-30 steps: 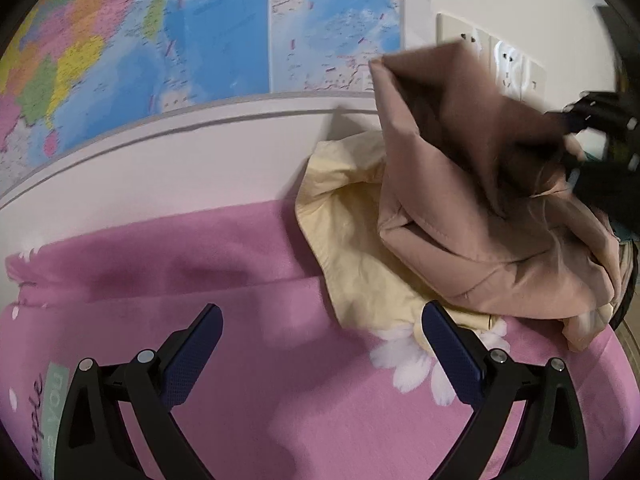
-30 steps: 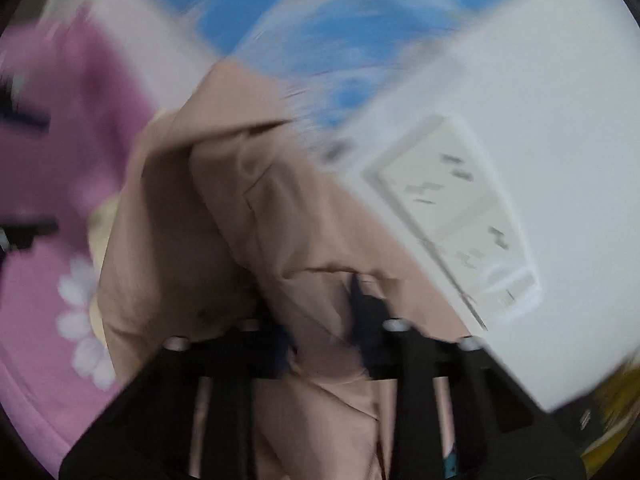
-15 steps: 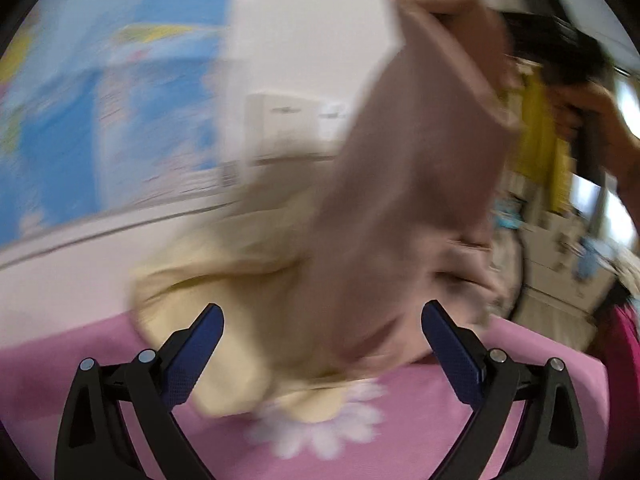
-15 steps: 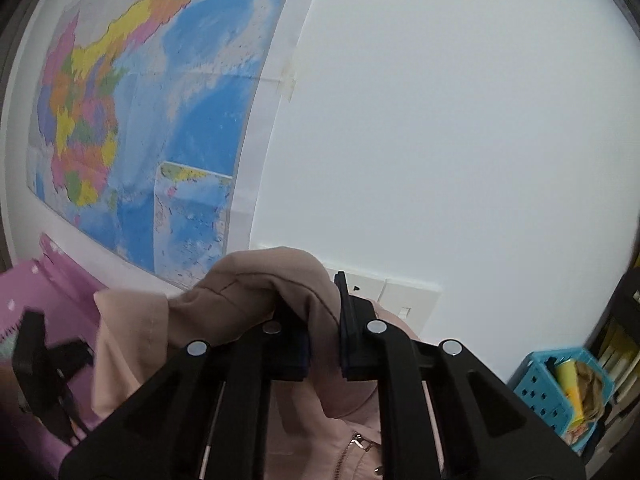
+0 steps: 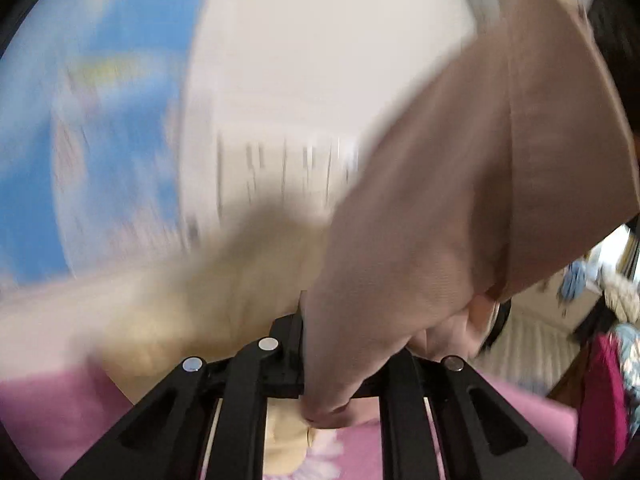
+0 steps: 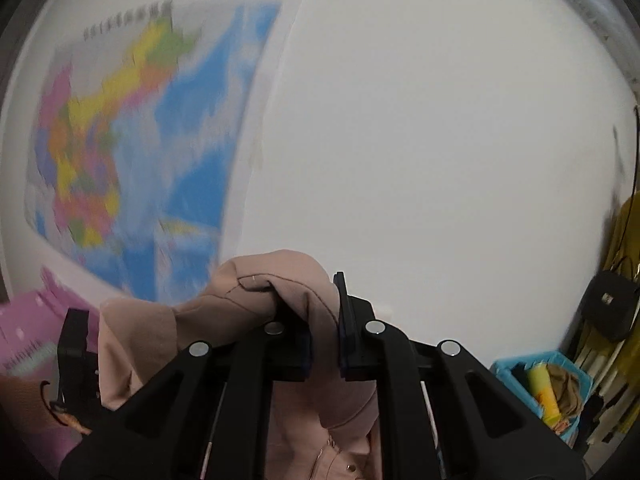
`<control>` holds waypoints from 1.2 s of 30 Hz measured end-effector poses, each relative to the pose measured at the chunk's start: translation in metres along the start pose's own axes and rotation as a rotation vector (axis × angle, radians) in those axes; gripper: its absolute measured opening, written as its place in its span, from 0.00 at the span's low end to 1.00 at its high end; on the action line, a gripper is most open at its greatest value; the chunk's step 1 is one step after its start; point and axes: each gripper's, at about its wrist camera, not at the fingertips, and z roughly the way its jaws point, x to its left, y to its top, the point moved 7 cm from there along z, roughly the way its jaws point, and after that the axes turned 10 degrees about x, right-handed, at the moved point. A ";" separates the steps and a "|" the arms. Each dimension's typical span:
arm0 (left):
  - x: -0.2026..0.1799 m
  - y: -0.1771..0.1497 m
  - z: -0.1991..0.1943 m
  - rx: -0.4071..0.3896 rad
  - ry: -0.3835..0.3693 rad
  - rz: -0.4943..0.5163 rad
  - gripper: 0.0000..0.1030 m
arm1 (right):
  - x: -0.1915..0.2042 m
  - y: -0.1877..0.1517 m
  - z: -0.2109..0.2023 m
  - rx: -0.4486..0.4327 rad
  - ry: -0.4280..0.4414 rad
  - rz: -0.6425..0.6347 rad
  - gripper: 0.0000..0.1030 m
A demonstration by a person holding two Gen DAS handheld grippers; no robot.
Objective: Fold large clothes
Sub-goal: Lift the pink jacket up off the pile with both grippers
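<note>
The left tool (image 5: pixel 308 364) has just been closing and is now clenching a lower edge of the dusty-pink zip-front cotton garment (image 5: pixel 460 208). The right tool (image 6: pixel 324 336) is gripping a bunched upper seam. The garment is hanging between them, its long axis rising toward 1 o'clock in the left view, probably clear of the pink floral bedsheet (image 5: pixel 56 412). A pale-yellow crumpled cloth (image 5: pixel 240 280) is lying at 10 o'clock beneath.
</note>
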 end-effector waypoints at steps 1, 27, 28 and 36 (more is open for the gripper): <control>-0.004 0.014 -0.016 -0.029 0.000 0.011 0.10 | 0.001 0.010 -0.015 -0.030 -0.008 -0.013 0.09; -0.074 0.029 -0.457 -0.297 0.545 0.101 0.12 | 0.130 0.036 -0.249 -0.238 0.621 0.032 0.10; -0.063 0.025 -0.449 -0.256 0.562 0.078 0.12 | 0.138 0.034 -0.226 -0.194 0.650 0.053 0.10; 0.110 -0.066 -0.289 0.164 0.630 -0.217 0.11 | 0.228 -0.058 0.014 0.314 0.720 0.153 0.11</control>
